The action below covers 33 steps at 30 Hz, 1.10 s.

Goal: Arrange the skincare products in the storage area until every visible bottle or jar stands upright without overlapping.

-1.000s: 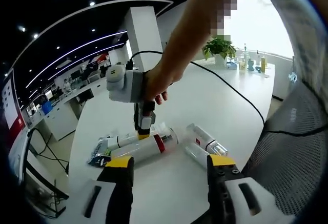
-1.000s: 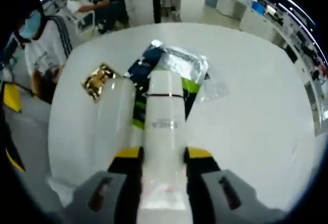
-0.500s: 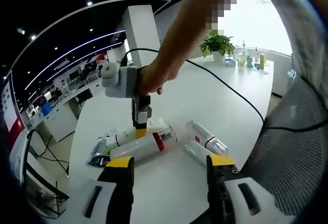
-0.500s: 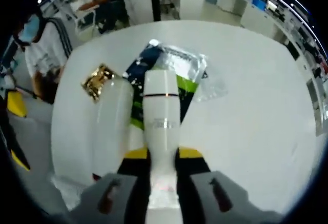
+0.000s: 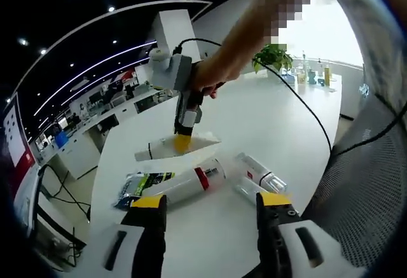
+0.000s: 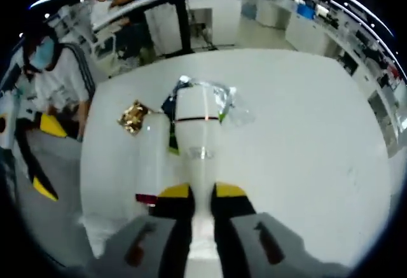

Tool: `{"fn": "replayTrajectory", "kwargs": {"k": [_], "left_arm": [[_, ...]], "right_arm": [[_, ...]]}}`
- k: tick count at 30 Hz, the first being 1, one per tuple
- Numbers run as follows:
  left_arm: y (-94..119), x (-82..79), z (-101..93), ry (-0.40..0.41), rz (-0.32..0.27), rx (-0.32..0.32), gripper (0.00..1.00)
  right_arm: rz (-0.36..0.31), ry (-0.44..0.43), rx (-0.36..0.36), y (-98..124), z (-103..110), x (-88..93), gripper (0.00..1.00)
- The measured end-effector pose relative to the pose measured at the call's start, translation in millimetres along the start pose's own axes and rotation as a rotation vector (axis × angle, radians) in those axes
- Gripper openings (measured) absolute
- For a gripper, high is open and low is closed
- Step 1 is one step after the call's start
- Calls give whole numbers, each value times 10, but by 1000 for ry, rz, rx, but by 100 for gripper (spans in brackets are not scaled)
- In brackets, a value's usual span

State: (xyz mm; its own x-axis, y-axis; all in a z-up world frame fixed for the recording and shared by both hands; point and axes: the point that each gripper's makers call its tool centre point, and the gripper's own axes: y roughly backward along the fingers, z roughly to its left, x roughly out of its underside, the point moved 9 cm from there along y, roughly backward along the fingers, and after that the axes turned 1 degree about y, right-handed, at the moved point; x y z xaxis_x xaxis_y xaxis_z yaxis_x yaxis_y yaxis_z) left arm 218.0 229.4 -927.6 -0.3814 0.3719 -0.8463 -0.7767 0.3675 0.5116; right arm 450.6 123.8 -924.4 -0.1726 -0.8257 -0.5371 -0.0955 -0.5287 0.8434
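Observation:
In the left gripper view my right gripper (image 5: 182, 139), held by a hand, is shut on a white tube (image 5: 166, 147) that hangs level above the table. Below it lie a white bottle with a red band (image 5: 181, 187) and two clear bottles (image 5: 259, 175), all on their sides. My left gripper (image 5: 211, 200) stands open near the table's front, nothing between its jaws. In the right gripper view the right gripper (image 6: 202, 192) pinches the white tube (image 6: 197, 132) at its flat end. The red-banded bottle (image 6: 151, 163) lies on the table underneath.
A dark and green sachet (image 5: 141, 183) lies left of the bottles, and a gold wrapper (image 6: 132, 117) sits nearby. A potted plant (image 5: 273, 56) and several small bottles (image 5: 311, 76) stand at the table's far end. A mesh chair (image 5: 369, 163) is at the right. A cable (image 5: 299, 103) trails over the table.
The right gripper has closed tighter on the white tube and lifted it up off the table, away from the other bottles. The left gripper has stayed put.

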Motion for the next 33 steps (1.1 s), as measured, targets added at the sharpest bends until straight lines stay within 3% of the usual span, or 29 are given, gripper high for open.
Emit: {"fn": "replayTrajectory", "kwargs": {"k": [3, 5, 16, 23, 26, 30, 33], "left_arm": [[-1, -5, -10, -7, -1, 5, 59], [1, -13, -14, -14, -6, 4, 59], [8, -42, -32, -24, -25, 4, 61], [33, -94, -23, 11, -56, 13, 64], [52, -222, -23, 128, -135, 87, 68], [154, -432, 129, 221, -227, 118, 68], [230, -609, 186, 234, -287, 171, 66]], "right_arm": [[-32, -7, 6, 158, 116, 47, 8], [-62, -57, -15, 312, 248, 119, 8], [-76, -84, 1, 851, 847, 636, 8], [-89, -96, 30, 1037, 1115, 826, 8], [-86, -76, 37, 1087, 1210, 890, 9], [-51, -54, 23, 1153, 1311, 988, 8], [-40, -39, 23, 1225, 1355, 1018, 9]]}}
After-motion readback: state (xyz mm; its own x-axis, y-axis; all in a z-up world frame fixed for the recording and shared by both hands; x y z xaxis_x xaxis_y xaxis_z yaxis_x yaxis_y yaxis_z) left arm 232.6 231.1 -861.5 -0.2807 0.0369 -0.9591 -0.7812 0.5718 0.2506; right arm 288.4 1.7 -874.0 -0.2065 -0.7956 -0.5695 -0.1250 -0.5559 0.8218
